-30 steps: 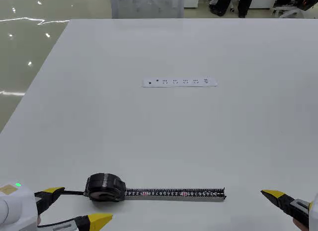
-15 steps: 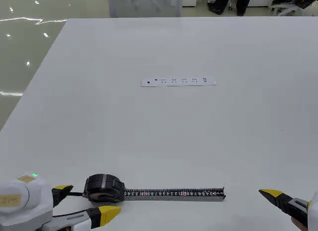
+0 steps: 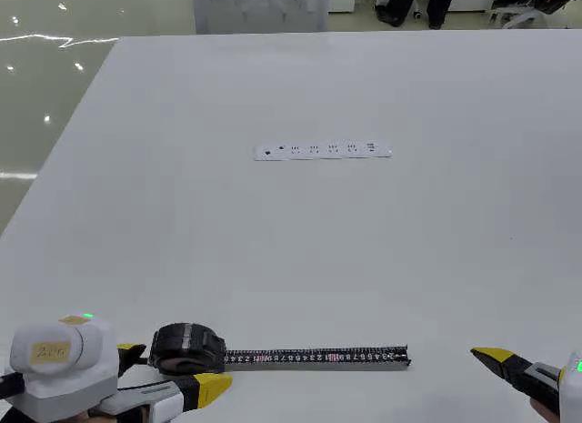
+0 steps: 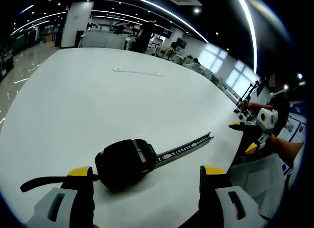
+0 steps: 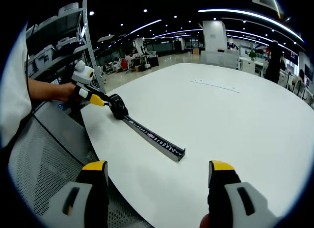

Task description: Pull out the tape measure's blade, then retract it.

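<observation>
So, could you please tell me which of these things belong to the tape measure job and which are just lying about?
Job: tape measure, its pulled-out blade, left gripper, right gripper.
Lying about: power strip, further back on the table.

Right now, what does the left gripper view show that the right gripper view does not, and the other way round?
The left gripper view adds the black strap trailing from the tape measure, which lies just ahead of the open left gripper. The right gripper view adds metal shelves behind the person's arm, seen past the open right gripper. Both share the white table, the tape measure with its blade pulled out, the power strip, and the opposite gripper.
</observation>
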Demonstrator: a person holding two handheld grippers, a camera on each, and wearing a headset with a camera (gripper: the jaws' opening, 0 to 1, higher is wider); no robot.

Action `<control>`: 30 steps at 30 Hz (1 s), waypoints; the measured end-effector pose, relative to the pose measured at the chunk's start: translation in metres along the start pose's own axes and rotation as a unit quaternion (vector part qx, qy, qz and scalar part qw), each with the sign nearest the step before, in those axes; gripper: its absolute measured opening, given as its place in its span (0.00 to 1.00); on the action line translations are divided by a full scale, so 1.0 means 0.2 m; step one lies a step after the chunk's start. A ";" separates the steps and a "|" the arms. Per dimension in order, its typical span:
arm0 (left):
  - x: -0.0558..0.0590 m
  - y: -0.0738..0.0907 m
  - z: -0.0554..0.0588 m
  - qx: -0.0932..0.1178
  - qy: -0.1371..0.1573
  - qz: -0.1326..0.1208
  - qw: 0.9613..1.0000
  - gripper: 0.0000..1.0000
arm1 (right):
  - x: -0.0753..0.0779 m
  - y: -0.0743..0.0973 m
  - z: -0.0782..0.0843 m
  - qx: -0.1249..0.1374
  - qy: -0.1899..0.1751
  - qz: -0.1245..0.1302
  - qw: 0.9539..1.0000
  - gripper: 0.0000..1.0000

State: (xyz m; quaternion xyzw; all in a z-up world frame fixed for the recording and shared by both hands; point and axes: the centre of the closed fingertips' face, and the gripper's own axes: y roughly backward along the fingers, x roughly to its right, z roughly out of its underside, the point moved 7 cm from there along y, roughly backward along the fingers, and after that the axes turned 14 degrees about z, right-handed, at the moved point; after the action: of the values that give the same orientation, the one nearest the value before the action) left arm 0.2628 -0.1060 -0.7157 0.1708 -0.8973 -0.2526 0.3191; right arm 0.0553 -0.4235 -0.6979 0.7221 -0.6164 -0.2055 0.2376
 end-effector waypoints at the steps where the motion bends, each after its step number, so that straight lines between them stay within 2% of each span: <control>1: 0.00 0.00 0.00 0.000 0.000 0.001 1.000 0.86 | 0.00 0.00 0.00 0.000 0.000 0.001 1.000 0.85; 8: 0.00 -0.03 -0.02 0.001 0.002 0.002 1.000 0.85 | 0.00 0.00 0.00 0.000 -0.002 0.000 1.000 0.84; 12: 0.00 -0.03 -0.02 -0.003 -0.001 -0.006 1.000 0.83 | -0.01 -0.01 0.01 0.000 -0.001 -0.001 1.000 0.84; 17: 0.00 -0.03 -0.01 0.003 0.005 -0.013 1.000 0.81 | -0.01 -0.01 0.01 0.000 0.000 -0.002 1.000 0.84; 20: -0.01 -0.04 -0.01 0.012 0.011 -0.027 0.999 0.78 | -0.01 -0.02 0.00 0.001 0.000 -0.004 1.000 0.83; 22: -0.01 -0.04 -0.02 0.030 0.029 -0.036 0.998 0.77 | -0.01 -0.02 0.00 0.002 -0.001 -0.005 1.000 0.83; 30: -0.02 -0.06 -0.02 0.041 0.044 -0.055 0.997 0.76 | -0.01 -0.05 -0.02 0.001 0.007 -0.011 1.000 0.82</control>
State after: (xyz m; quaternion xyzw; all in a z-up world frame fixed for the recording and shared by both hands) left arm 0.2701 -0.1153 -0.7225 0.2437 -0.8814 -0.2251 0.3363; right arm 0.0641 -0.4195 -0.7010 0.7305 -0.6067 -0.2030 0.2388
